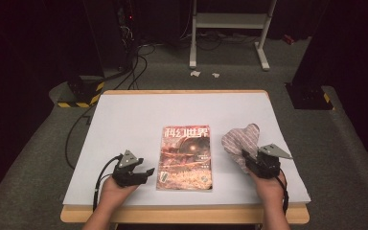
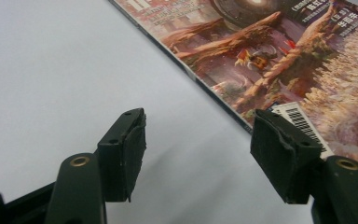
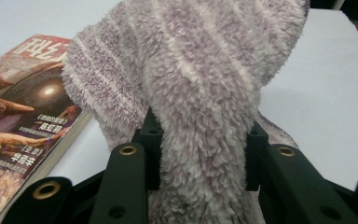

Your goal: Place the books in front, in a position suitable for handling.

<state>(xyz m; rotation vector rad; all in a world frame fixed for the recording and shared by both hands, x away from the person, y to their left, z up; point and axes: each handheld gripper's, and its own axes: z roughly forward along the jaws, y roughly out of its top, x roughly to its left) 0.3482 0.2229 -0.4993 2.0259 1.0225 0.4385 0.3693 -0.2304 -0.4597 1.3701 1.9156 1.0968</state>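
Fleecy striped cloth (image 3: 191, 93), soft and limp, bunched between the right gripper (image 1: 256, 160) fingers near the worktop's (image 1: 124, 115) right edge; left gripper (image 2: 196, 154) fingers gape empty beside the magazine (image 1: 186, 155).

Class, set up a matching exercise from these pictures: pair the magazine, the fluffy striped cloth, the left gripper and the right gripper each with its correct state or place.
Things:
1. magazine
2. fluffy striped cloth
3. left gripper
4. right gripper

States or places:
A. clamped on soft fabric
B. lying flat in the middle of the table
C. jaws apart, nothing between them
D. pinched between two black jaws

Pairs: 1-B, 2-D, 3-C, 4-A
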